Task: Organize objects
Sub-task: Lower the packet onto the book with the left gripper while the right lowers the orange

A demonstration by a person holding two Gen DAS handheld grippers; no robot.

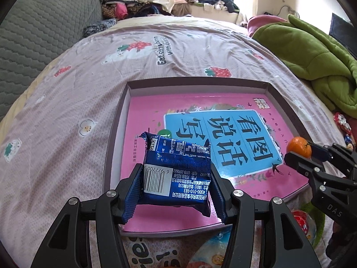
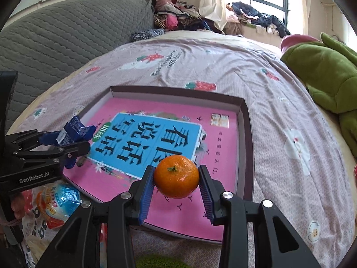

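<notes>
My left gripper (image 1: 176, 178) is shut on a dark blue snack packet (image 1: 176, 169) and holds it over the near left part of a shallow box (image 1: 198, 84). A pink book (image 1: 223, 102) lies flat in the box. My right gripper (image 2: 176, 178) is shut on an orange tangerine (image 2: 176, 176) and holds it above the near right part of the same box (image 2: 245, 120). The right gripper with the tangerine (image 1: 299, 146) shows at the right edge of the left wrist view. The left gripper with the packet (image 2: 72, 132) shows at the left of the right wrist view.
The box rests on a pink strawberry-print bedsheet (image 1: 89, 93). A green blanket (image 1: 312, 51) lies at the right, a grey quilted cushion (image 2: 67, 33) at the back left. Loose snack packets (image 2: 58, 201) lie near the bed's front edge. Clothes (image 1: 125, 2) pile at the back.
</notes>
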